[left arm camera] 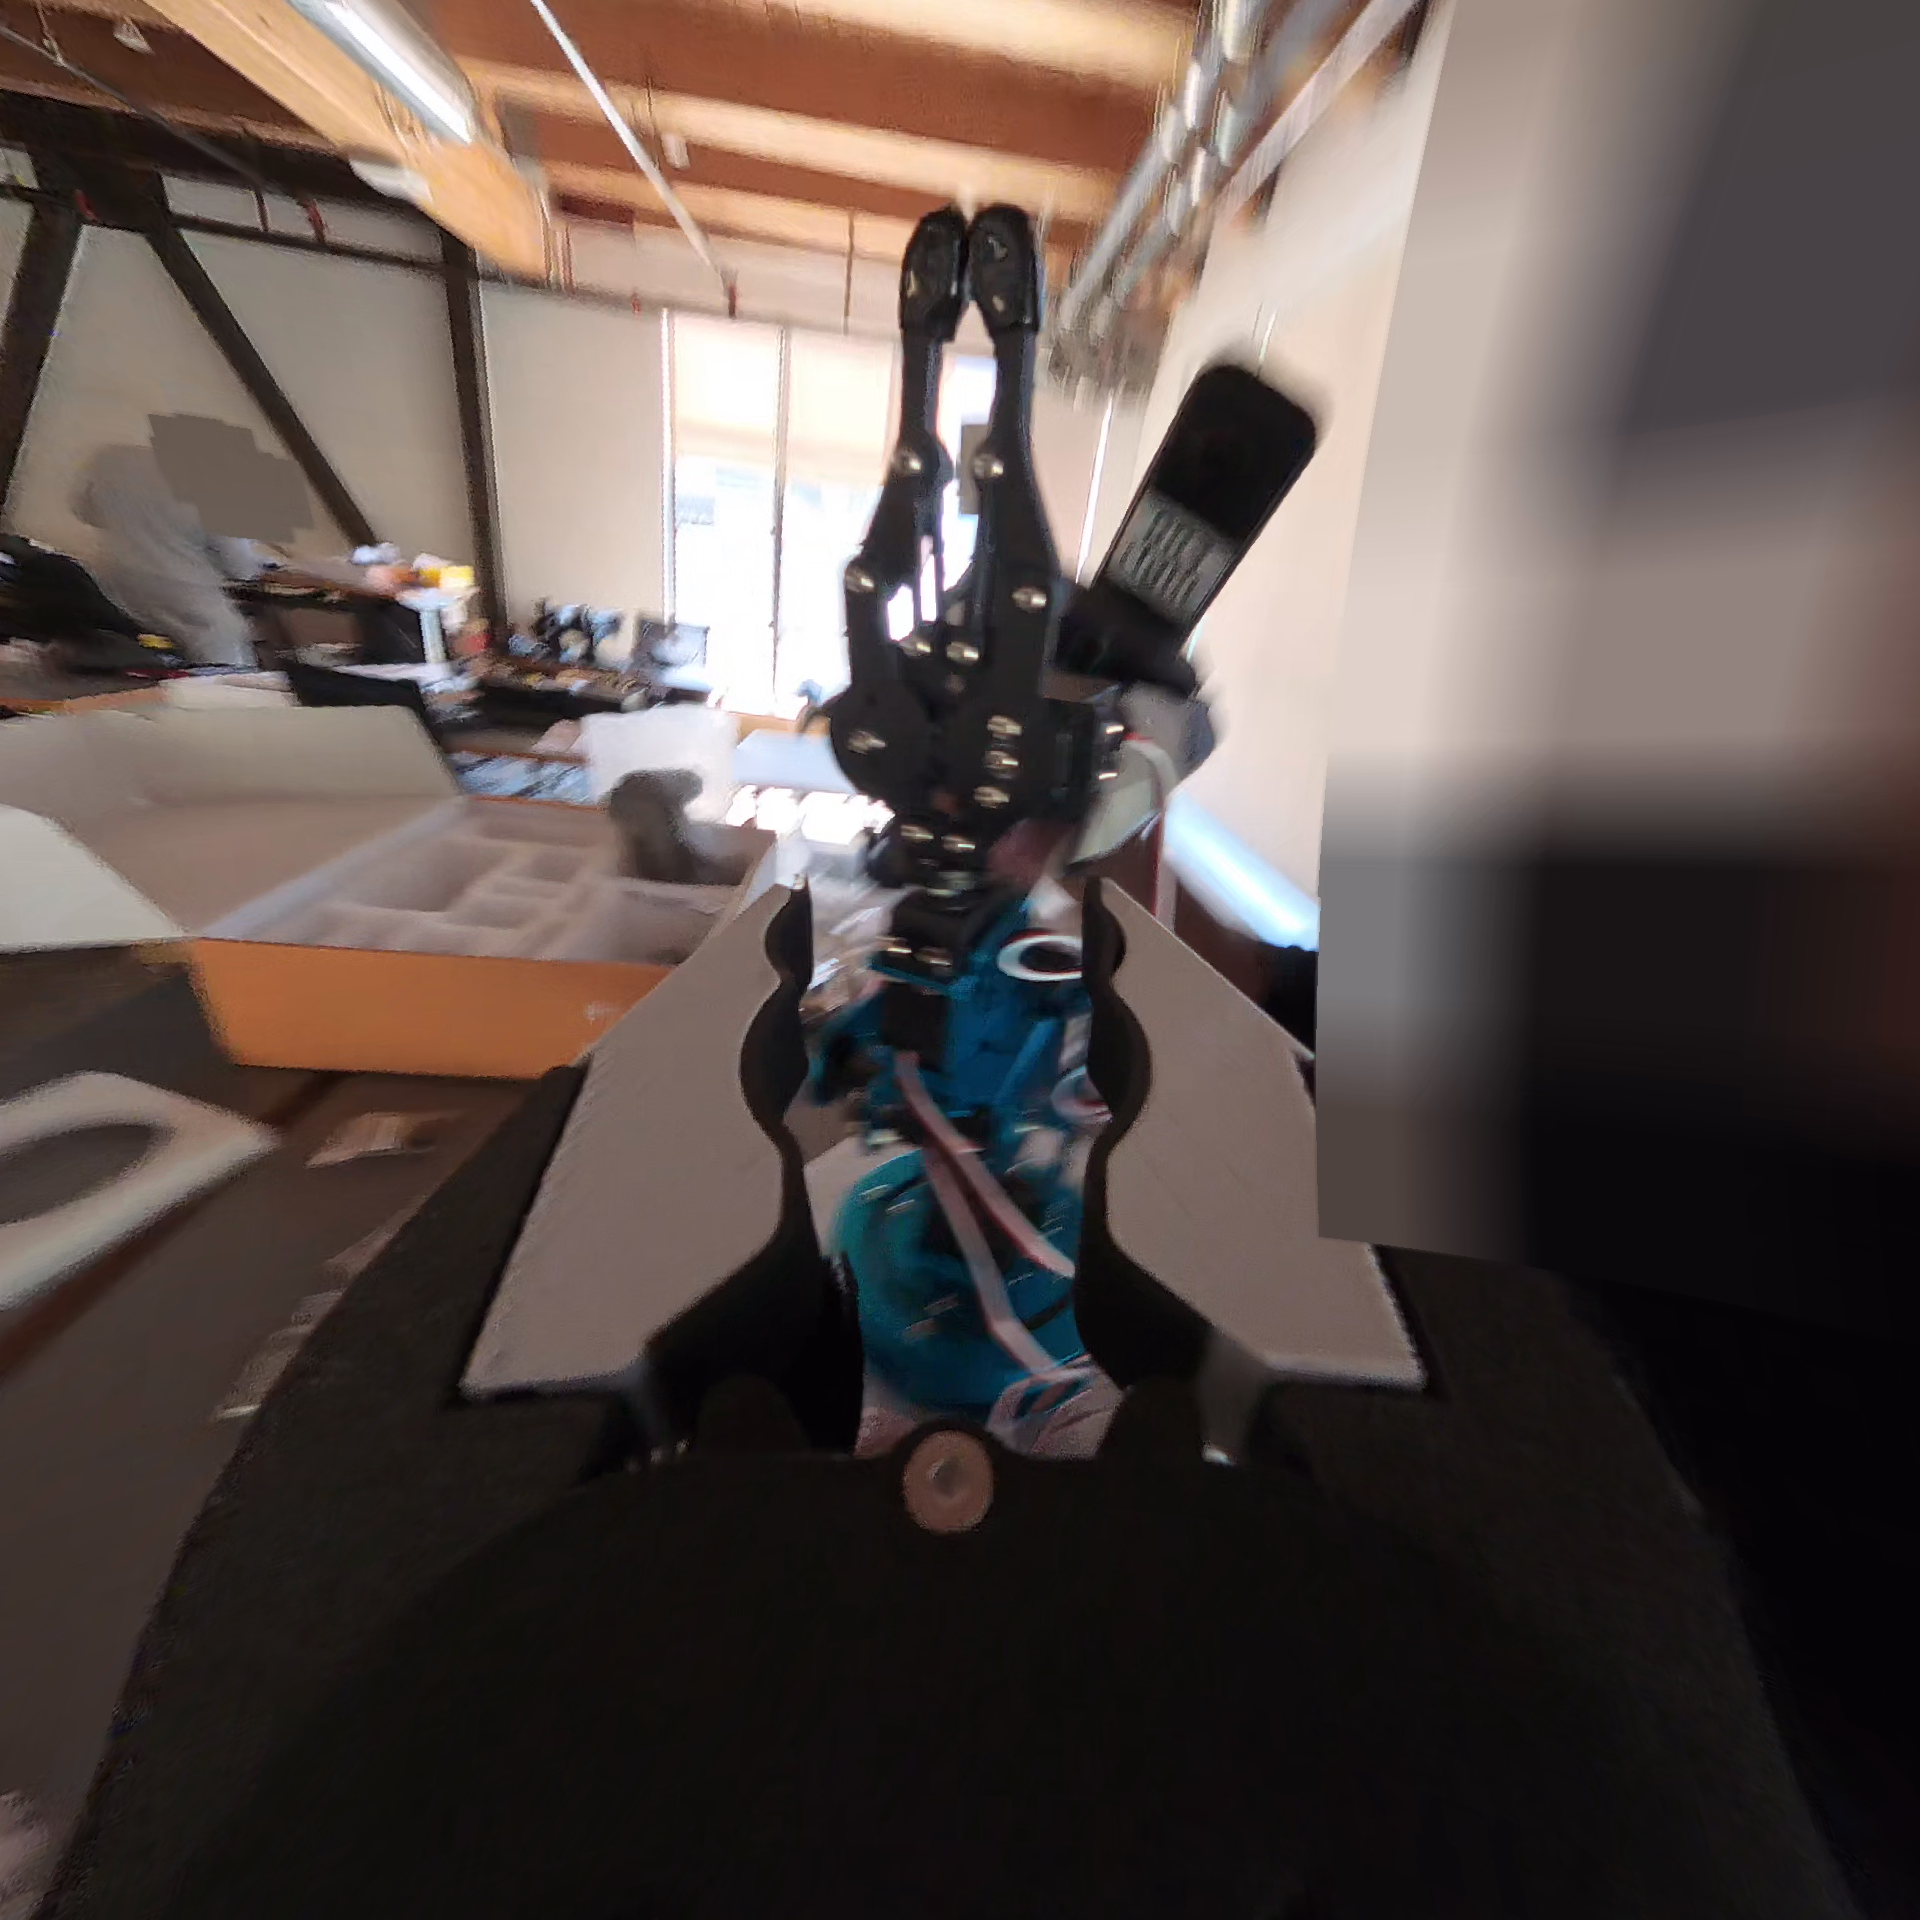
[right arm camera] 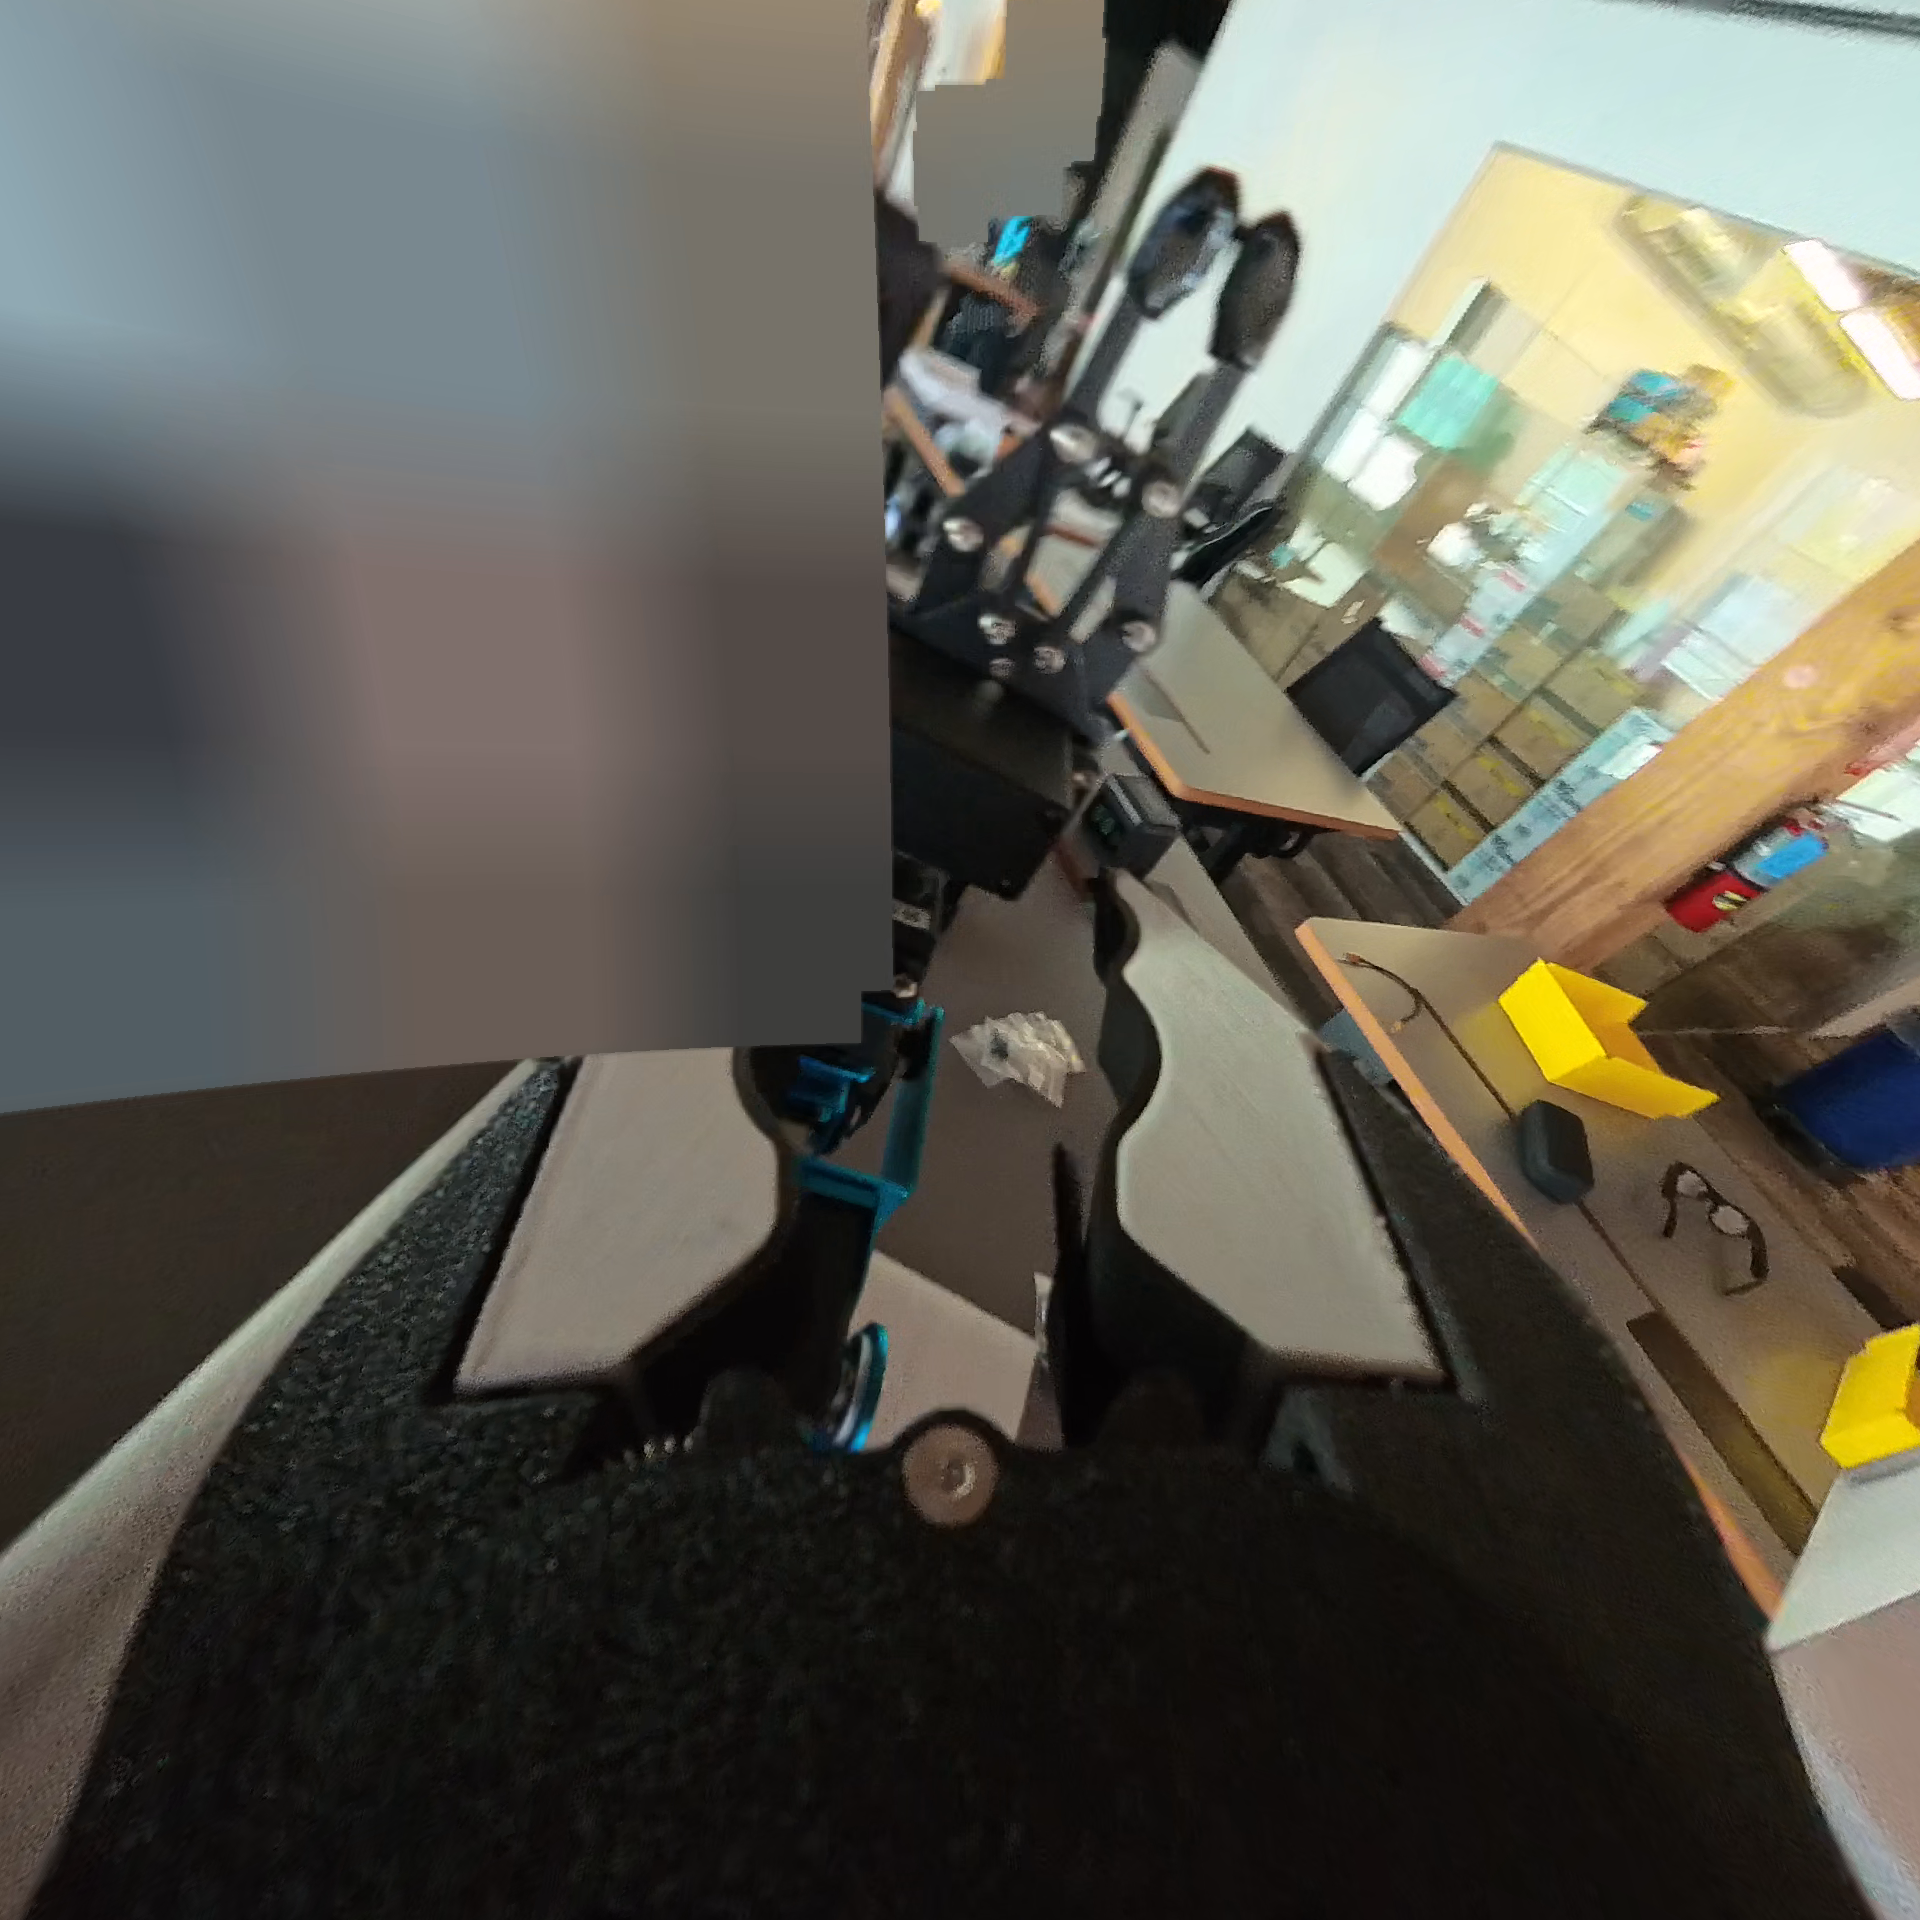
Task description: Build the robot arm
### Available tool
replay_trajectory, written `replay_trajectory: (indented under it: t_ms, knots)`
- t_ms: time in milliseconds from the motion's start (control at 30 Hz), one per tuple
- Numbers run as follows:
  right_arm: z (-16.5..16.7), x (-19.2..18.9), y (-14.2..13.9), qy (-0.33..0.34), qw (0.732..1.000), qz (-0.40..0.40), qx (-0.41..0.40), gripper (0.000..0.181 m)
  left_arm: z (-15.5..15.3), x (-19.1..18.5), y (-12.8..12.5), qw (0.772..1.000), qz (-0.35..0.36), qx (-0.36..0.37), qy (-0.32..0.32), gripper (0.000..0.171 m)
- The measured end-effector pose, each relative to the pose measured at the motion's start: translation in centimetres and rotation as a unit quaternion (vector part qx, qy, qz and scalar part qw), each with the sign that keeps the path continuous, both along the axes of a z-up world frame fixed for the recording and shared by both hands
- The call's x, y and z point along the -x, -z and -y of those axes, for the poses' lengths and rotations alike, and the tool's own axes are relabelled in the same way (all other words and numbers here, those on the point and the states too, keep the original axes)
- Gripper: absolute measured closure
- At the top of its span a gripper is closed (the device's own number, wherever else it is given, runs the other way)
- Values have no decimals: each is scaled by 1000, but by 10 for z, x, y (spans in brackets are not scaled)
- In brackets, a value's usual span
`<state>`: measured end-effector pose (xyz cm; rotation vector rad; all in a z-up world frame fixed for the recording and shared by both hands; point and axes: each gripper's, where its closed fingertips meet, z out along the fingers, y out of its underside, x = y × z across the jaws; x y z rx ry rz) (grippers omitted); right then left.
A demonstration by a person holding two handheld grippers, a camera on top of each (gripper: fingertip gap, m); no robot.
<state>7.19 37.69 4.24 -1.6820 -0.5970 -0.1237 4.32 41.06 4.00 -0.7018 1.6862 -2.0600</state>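
A small robot arm with a blue metal body (left arm camera: pixel 935 1226) and a black claw (left arm camera: pixel 966 270) stands up between my left gripper's (left arm camera: pixel 948 894) fingers, which are shut on the blue body. The claw tips are closed. A flat black handset-like device (left arm camera: pixel 1210 499) sits beside the claw. In the right wrist view the same black claw (right arm camera: pixel 1195 312) shows at the upper middle, slightly open. A blue bracket (right arm camera: pixel 894 1122) of the arm lies against the left finger of my right gripper (right arm camera: pixel 935 997). Its jaws stand apart, with a gap to the right finger.
A cardboard box with a white foam insert (left arm camera: pixel 436 935) lies to the left. A person (left arm camera: pixel 166 561) stands far back left. To the right, a table (right arm camera: pixel 1392 997) holds a yellow bin (right arm camera: pixel 1590 1039), a dark pouch (right arm camera: pixel 1553 1148) and glasses (right arm camera: pixel 1704 1226). A bag of small parts (right arm camera: pixel 1018 1049) lies ahead.
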Motion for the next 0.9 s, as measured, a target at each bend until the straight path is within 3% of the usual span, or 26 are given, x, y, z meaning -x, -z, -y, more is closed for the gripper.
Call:
replay_trajectory:
  t_ms: [33,267,433,533,633,800,900]
  knots:
    - [3,0,0,-3,1000,22,17,126,-3,-4,-2,999,11,-30,-8,120]
    - [7,-2,-13,72,980,167,80,119,22,-21,5,983,38,-175,30,120]
    - [-5,5,-12,55,980,170,82,125,29,-27,19,976,18,-214,45,114]
    - [-6,8,-12,36,982,172,69,136,32,-26,25,975,14,-210,65,126]
    - [-7,5,-11,31,987,147,62,135,32,-23,27,978,17,-186,94,144]
    - [-15,-15,-3,64,997,33,32,116,31,-20,27,977,30,-182,107,145]
    - [-7,5,-2,-7,995,-103,-6,127,31,-19,27,975,28,-192,105,145]
